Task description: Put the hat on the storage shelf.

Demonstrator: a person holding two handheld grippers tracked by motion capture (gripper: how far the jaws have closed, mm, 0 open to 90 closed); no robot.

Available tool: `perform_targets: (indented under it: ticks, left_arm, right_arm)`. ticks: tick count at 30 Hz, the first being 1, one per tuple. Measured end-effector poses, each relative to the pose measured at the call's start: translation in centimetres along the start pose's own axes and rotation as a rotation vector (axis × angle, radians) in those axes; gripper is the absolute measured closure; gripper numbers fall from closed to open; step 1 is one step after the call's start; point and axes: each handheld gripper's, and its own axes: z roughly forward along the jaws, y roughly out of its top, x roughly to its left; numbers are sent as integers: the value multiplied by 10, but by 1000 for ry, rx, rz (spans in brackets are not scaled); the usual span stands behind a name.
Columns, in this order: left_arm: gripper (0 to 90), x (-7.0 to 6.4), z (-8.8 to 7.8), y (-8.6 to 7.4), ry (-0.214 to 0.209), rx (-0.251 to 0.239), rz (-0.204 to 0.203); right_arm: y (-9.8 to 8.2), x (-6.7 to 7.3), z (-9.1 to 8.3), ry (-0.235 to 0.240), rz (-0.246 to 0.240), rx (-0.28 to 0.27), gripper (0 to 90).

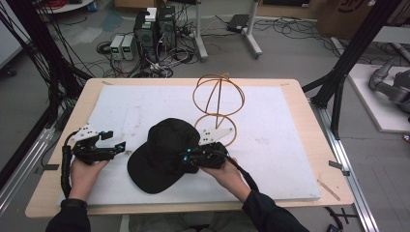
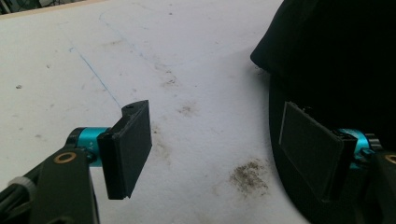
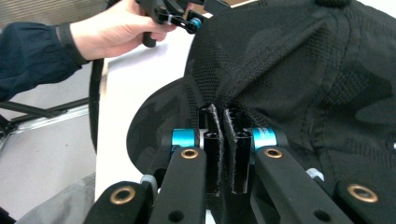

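High view shows a black fabric baseball cap (image 1: 162, 154) lying on the white foam sheet (image 1: 270, 140) covering the bench. Right tool (image 1: 189, 157) is clenched on a fold of cap fabric, seemingly at its side. Left tool (image 1: 115, 140) stands released just beside the brim.

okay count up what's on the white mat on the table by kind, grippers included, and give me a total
Black cap: 1
Wire hat stand: 1
Handheld grippers: 2, the left gripper open beside the cap, the right gripper shut on the cap's fabric
Total: 4
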Motion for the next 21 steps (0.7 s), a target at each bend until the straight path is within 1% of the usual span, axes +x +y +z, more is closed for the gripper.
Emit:
perform_targets:
  ticks: [1, 4, 7, 8, 9, 10, 13, 14, 15, 17, 19, 21]
  left_arm:
    - [253, 0, 0, 0, 0, 1, 2]
    - [253, 0, 0, 0, 4, 1, 3]
    - [253, 1, 0, 0, 7, 4, 5]
    - [253, 1, -1, 0, 10, 5, 6]
    - [253, 1, -1, 0, 11, 4, 4]
    - [253, 1, -1, 0, 11, 4, 4]
    - [253, 1, -1, 0, 14, 4, 5]
    - [253, 1, -2, 0, 15, 3, 4]
    - [253, 1, -2, 0, 15, 2, 1]
    - [253, 2, -2, 0, 17, 2, 2]
    - [253, 2, -3, 0, 17, -3, -2]
    - [253, 2, -3, 0, 16, -6, -2]
  right_arm:
    - [0, 0, 0, 0, 0, 0, 889]
    - [2, 3, -1, 3, -20, -3, 892]
    - [6, 9, -2, 9, -62, -9, 892]
    - [9, 12, -2, -1, -93, -8, 893]
    - [11, 14, -3, -6, -105, -9, 893]
    - [11, 14, -3, -6, -105, -9, 893]
    - [18, 18, -5, -8, -140, -26, 893]
    - [20, 20, -6, -7, -141, -28, 893]
    - [24, 23, -10, -7, -151, -42, 893]
    - [25, 23, -10, -2, -155, -47, 893]
    - [31, 27, -13, 7, -169, -63, 893]
    - [34, 28, -15, 8, -171, -69, 893]
